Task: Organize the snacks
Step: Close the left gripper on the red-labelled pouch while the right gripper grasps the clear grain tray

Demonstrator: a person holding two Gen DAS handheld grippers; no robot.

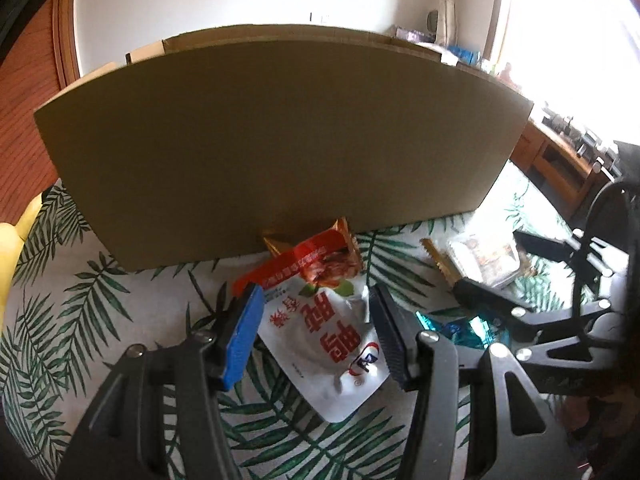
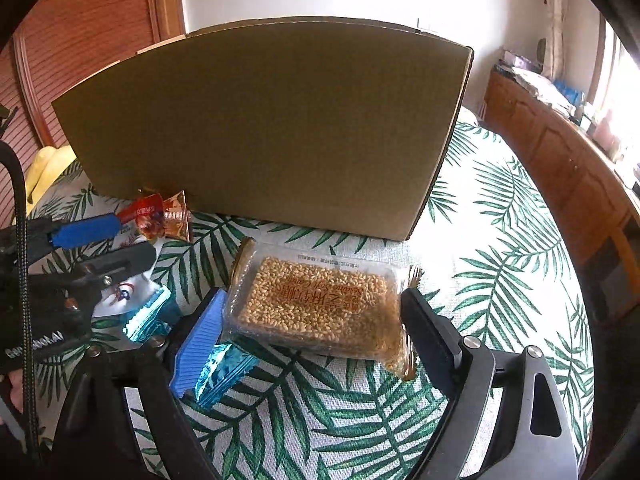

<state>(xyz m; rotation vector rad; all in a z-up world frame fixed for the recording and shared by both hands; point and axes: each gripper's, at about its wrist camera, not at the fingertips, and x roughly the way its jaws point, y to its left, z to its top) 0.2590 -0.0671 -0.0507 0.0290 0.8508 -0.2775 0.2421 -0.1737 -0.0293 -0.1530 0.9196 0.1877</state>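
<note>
**Left wrist view and right wrist view: both grippers straddle packets in front of the box**

Left wrist view shows the left gripper (image 1: 316, 316) with its fingers spread wide on either side of a white and red snack pouch (image 1: 332, 336), which lies flat on the palm-leaf tablecloth (image 1: 72, 312). Neither blue pad clearly touches the pouch. Its red top end points toward a large cardboard box (image 1: 276, 140), whose closed side wall stands directly ahead and blocks everything behind it. A small gold-wrapped candy (image 1: 344, 232) sits against the foot of the box, just past the pouch.

Right wrist view shows the right gripper (image 2: 312, 312) also open, its fingers flanking a clear packet of sesame soft candy (image 2: 324, 304). The packet rests on the cloth just beside the box's near wall, with its ends close to both finger pads; I cannot tell whether they touch. A crinkled teal wrapper (image 2: 222, 372) lies under the blue left-hand pad, and another teal piece (image 2: 148, 312) lies between the two grippers.

A yellow object (image 2: 46, 168) shows at the far left edge of the cloth, and a wooden cabinet (image 2: 560, 168) runs along the right side
</note>
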